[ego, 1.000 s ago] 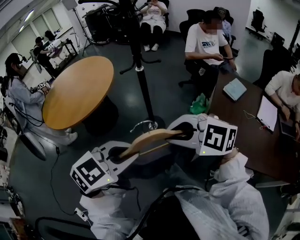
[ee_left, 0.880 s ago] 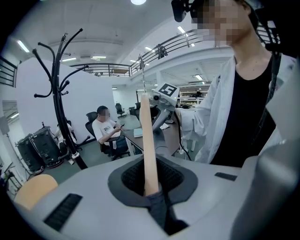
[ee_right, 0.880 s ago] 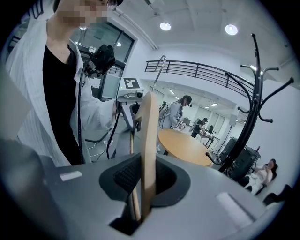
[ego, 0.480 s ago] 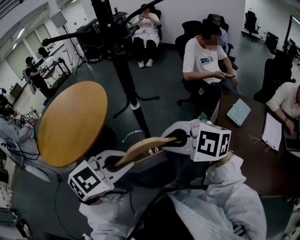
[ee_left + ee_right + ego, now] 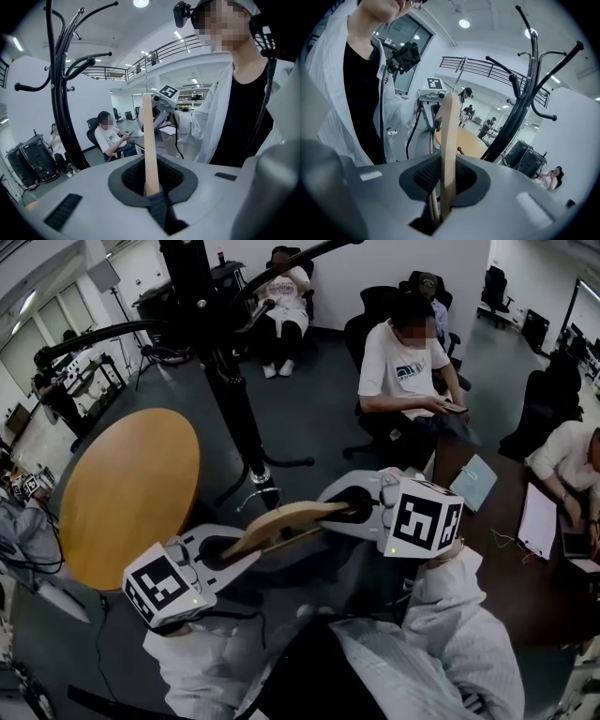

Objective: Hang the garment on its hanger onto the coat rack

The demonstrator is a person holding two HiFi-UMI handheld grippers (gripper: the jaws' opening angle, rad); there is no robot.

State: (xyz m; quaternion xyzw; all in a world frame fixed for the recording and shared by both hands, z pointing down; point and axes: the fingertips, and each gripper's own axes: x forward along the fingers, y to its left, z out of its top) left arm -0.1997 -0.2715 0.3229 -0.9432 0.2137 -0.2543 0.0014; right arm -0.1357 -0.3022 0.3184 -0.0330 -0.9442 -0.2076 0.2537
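Observation:
A wooden hanger (image 5: 281, 524) with a metal hook (image 5: 257, 495) hangs level between both grippers in the head view. My left gripper (image 5: 228, 552) is shut on its left end, and my right gripper (image 5: 354, 509) is shut on its right end. A dark garment (image 5: 309, 570) hangs under the hanger. The left gripper view shows the hanger arm (image 5: 150, 145) and dark cloth (image 5: 160, 212) pinched in the left gripper (image 5: 151, 190). In the right gripper view the hanger (image 5: 449, 150) stands in the right gripper (image 5: 440, 211). The black coat rack (image 5: 228, 395) stands just beyond the hook, and its curved arms (image 5: 61, 93) (image 5: 529, 89) spread overhead.
A round wooden table (image 5: 122, 498) stands left of the rack. A dark desk (image 5: 525, 549) with a notebook (image 5: 471, 482) and seated people is at the right. One person (image 5: 403, 362) sits behind the rack, another (image 5: 281, 292) farther back. Black equipment cases (image 5: 33, 161) stand near the wall.
The view has closed in on the coat rack, whose pole and arms now loom larger and nearer. Both grippers keep their hold on the hanger, which has shifted slightly left toward the pole.

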